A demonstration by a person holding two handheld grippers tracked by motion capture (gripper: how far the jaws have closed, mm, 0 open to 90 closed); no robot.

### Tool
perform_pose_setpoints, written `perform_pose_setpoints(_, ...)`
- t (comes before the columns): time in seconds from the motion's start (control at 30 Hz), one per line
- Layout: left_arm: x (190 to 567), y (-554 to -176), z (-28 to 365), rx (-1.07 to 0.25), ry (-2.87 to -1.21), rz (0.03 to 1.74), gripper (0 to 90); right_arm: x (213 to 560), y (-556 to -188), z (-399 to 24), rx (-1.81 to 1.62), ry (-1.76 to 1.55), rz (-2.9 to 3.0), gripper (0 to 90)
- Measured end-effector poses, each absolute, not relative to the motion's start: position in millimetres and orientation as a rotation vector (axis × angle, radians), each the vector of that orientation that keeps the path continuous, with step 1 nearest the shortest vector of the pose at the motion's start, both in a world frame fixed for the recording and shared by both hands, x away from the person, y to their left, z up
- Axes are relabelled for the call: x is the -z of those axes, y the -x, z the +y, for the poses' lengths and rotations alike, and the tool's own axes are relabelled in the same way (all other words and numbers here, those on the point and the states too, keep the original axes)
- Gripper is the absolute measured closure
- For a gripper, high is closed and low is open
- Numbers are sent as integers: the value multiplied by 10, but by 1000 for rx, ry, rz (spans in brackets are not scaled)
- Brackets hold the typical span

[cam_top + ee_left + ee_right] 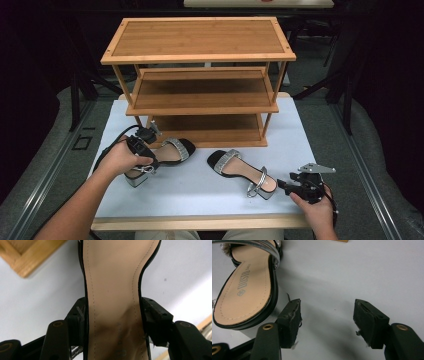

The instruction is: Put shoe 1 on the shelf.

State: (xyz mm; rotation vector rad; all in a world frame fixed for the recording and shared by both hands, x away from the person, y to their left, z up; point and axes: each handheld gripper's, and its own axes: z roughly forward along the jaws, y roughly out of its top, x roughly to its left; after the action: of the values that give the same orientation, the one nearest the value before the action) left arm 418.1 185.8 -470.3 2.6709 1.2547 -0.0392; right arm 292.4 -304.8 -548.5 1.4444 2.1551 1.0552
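Note:
Two black sandals with tan insoles and silver straps lie on the white table (200, 200). My left gripper (149, 162) is shut on the left sandal (176, 150), near its heel end. In the left gripper view the jaws of my left gripper (113, 317) press both edges of the narrow middle of the left sandal's insole (112, 277). The right sandal (235, 165) lies in the middle of the table, heel toward my right gripper (281, 185). My right gripper (327, 312) stands open just beside that right sandal's heel (244, 290), with bare table between its fingers (290, 315).
A wooden three-tier shoe rack (200, 40) stands at the back of the table, its shelves bare. Its bottom corner (27, 255) lies just beyond the left sandal. The table's wooden front edge (200, 221) runs close to both hands.

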Motion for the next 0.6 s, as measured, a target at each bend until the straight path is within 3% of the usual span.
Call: perform_pose_setpoints(0.6,4955,-4475,1592,-2,-2626,1301,428,5498,-2930,-3071,-1057,-1454,2157,382)
